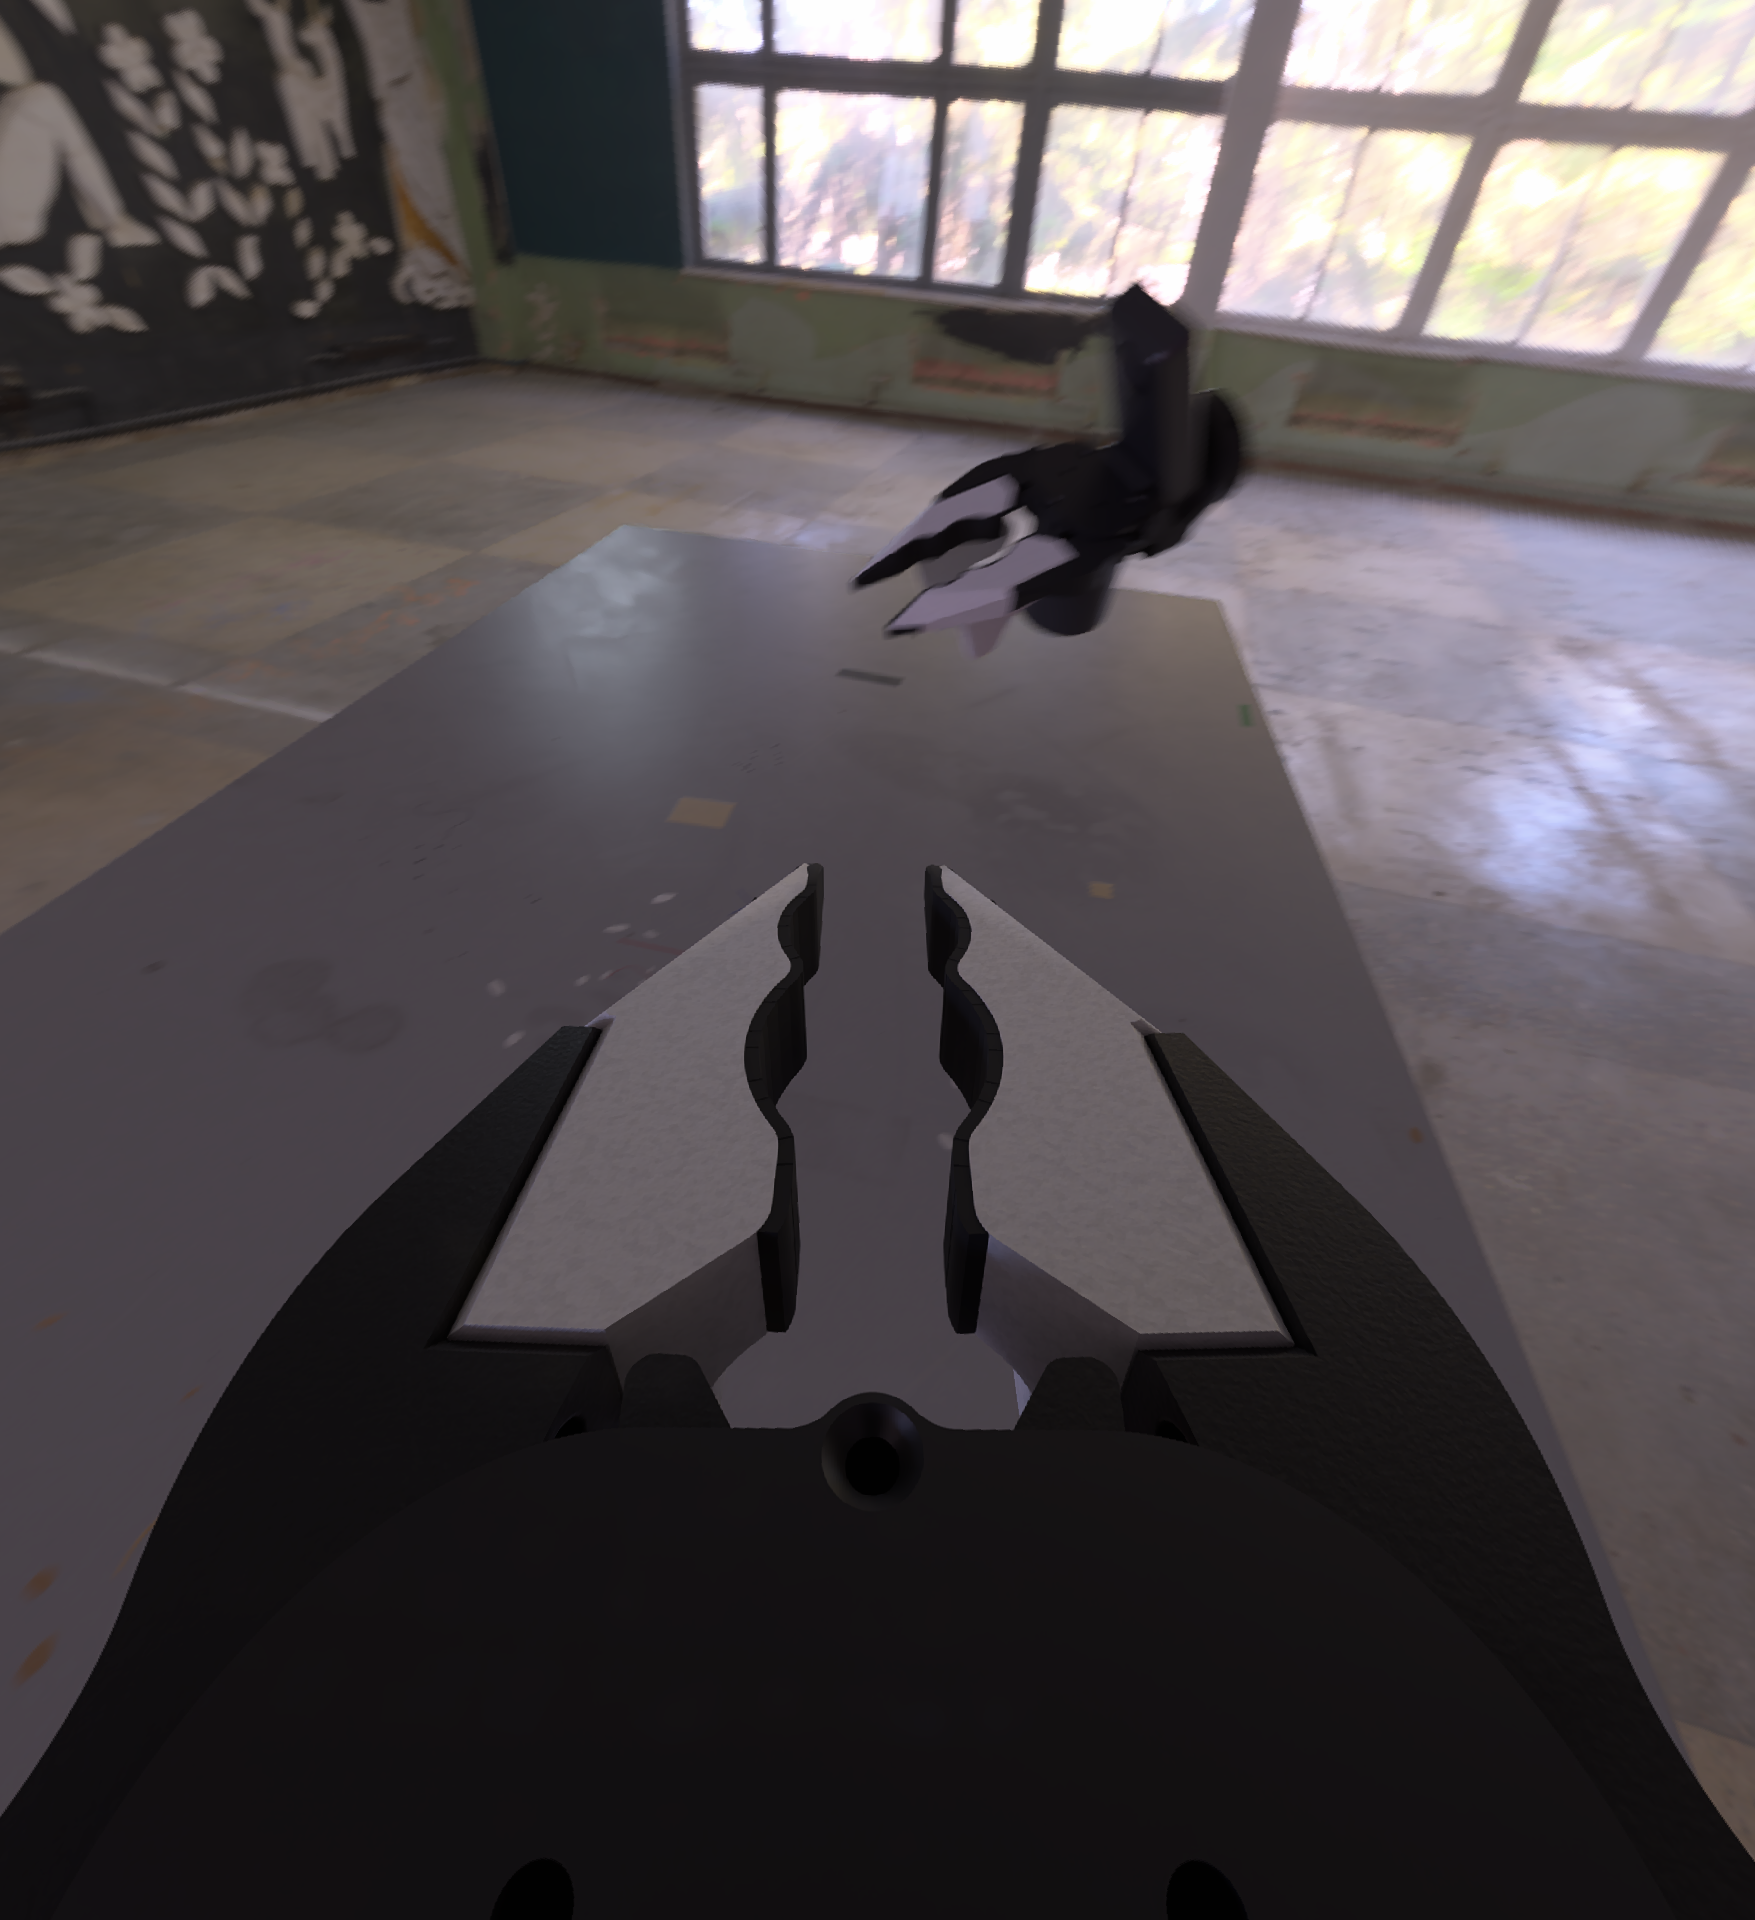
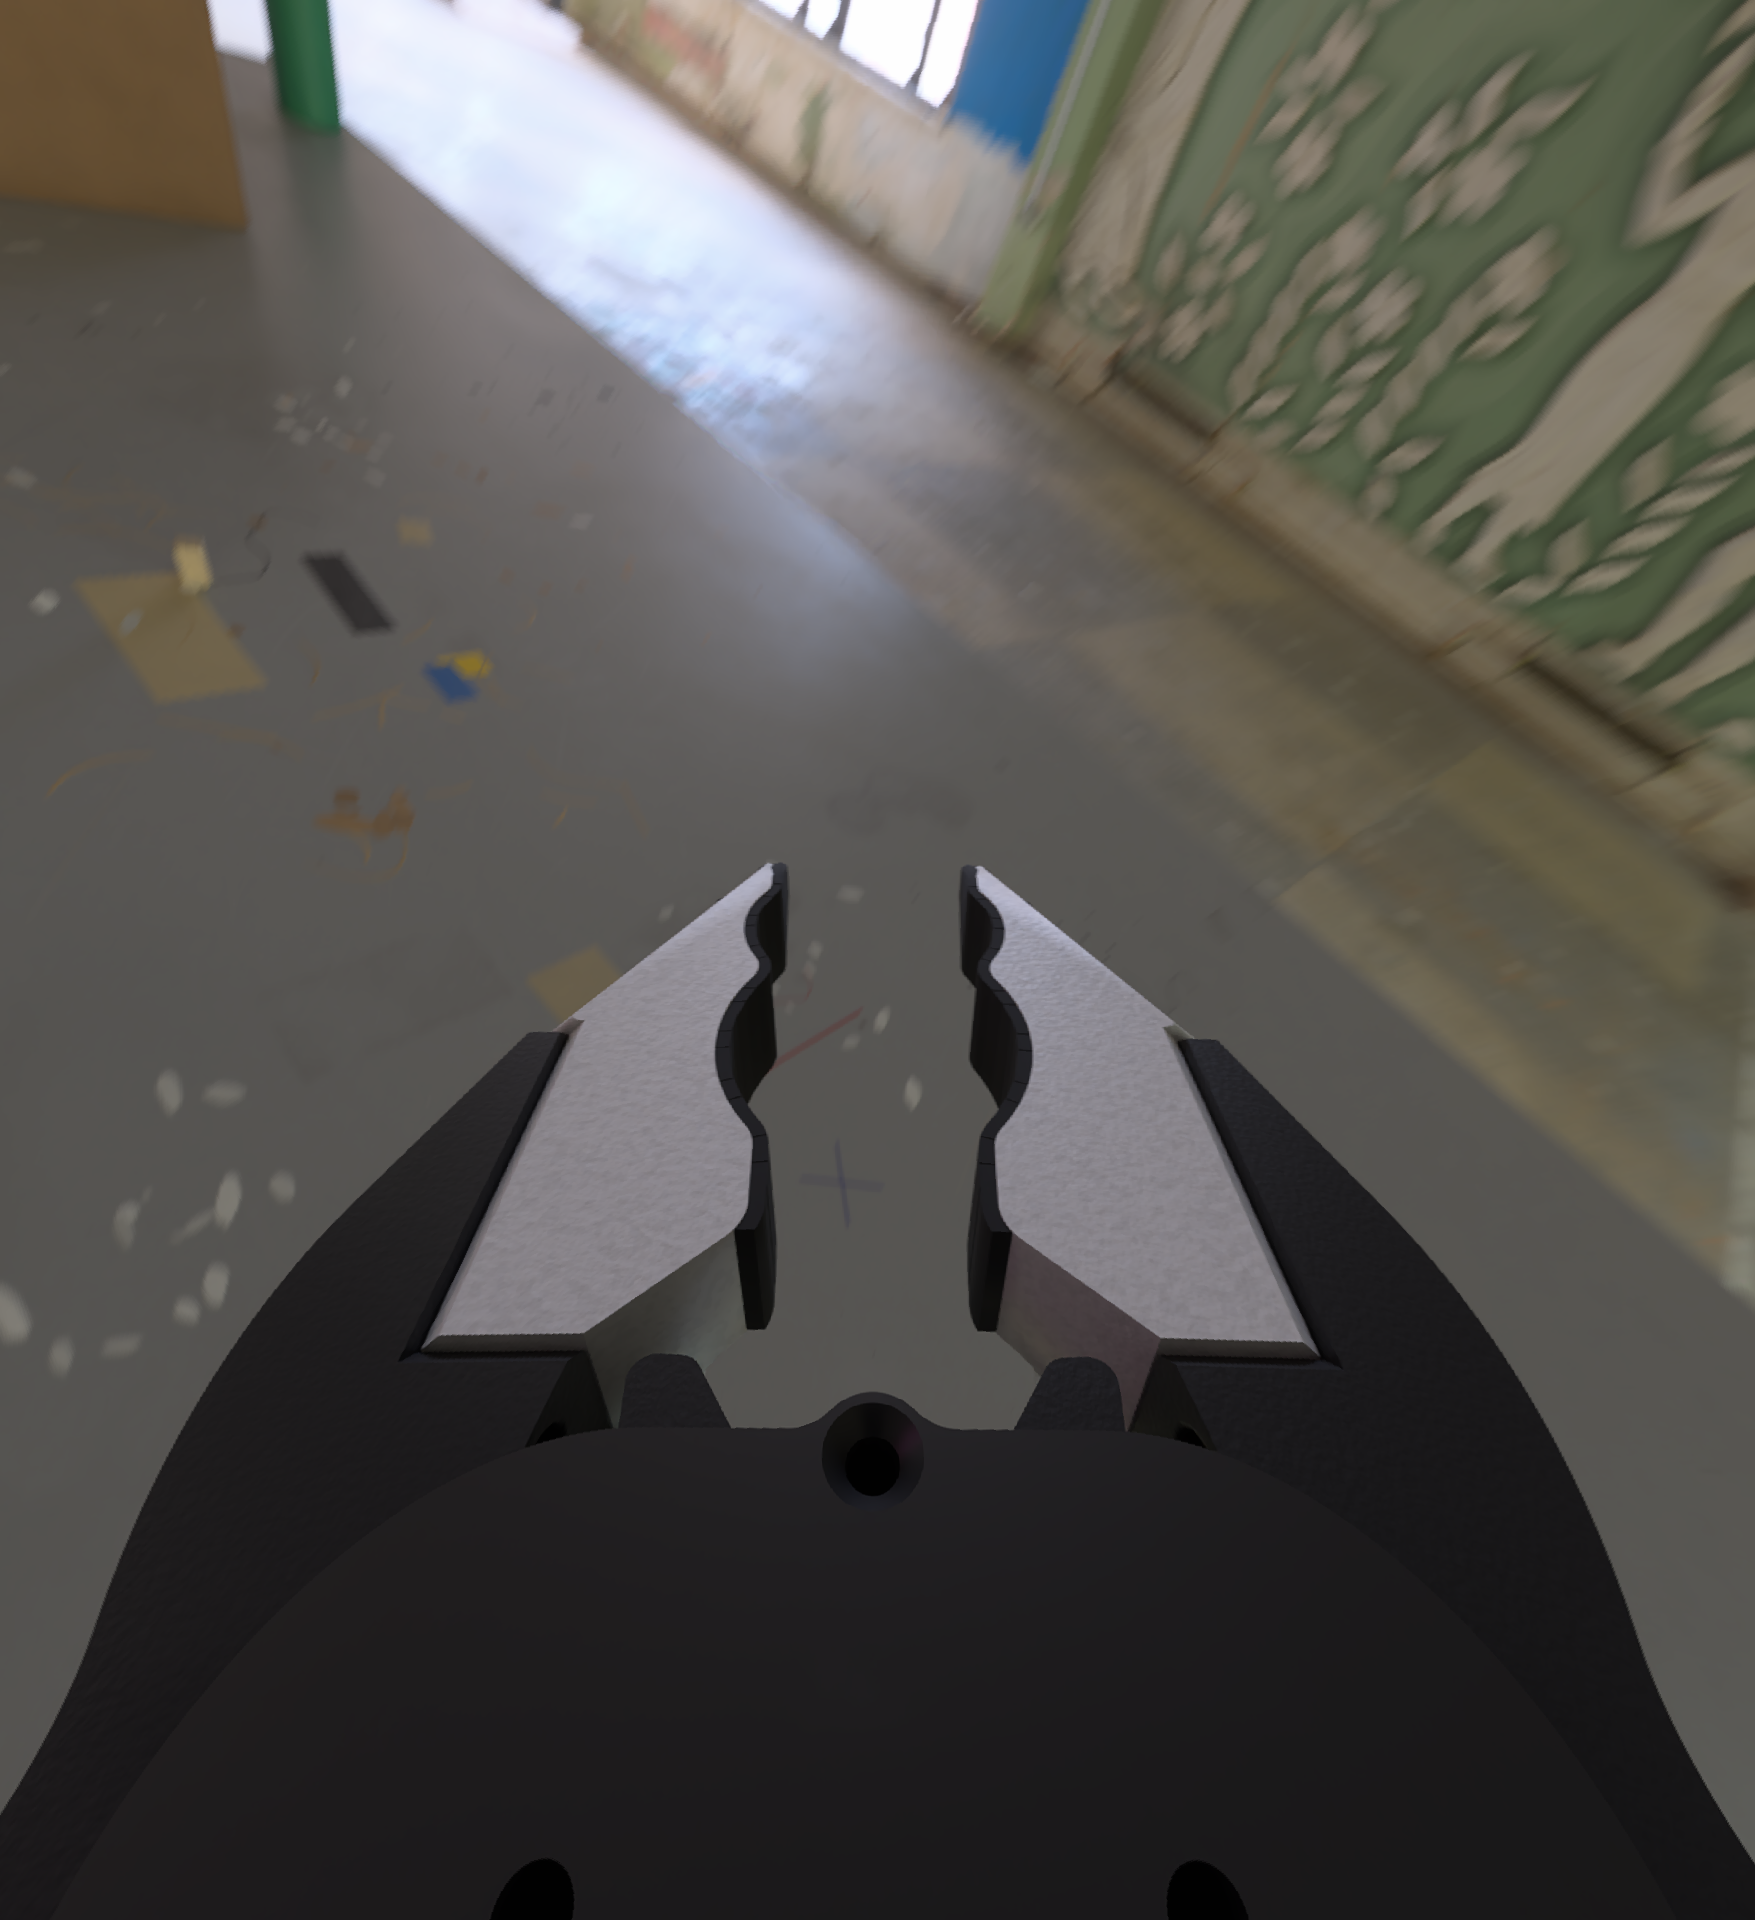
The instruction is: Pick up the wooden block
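Note:
The wooden block (image 2: 73, 104) is a large tan block standing on the grey table at the far top left of the right wrist view, cut off by the frame edge. My right gripper (image 2: 873, 883) is open and empty, low over the table, well short of the block and to its right. It also shows in the left wrist view (image 1: 878, 605), hovering over the far end of the table with its fingers apart. My left gripper (image 1: 873, 883) is open and empty above the table. The block does not show in the left wrist view.
A green upright cylinder (image 2: 304, 62) stands just right of the block. The grey table (image 1: 385, 935) is long, and its right edge (image 2: 956, 582) runs close to my right gripper. Flat coloured marks and specks (image 2: 172, 639) lie on the surface. Tiled floor surrounds the table.

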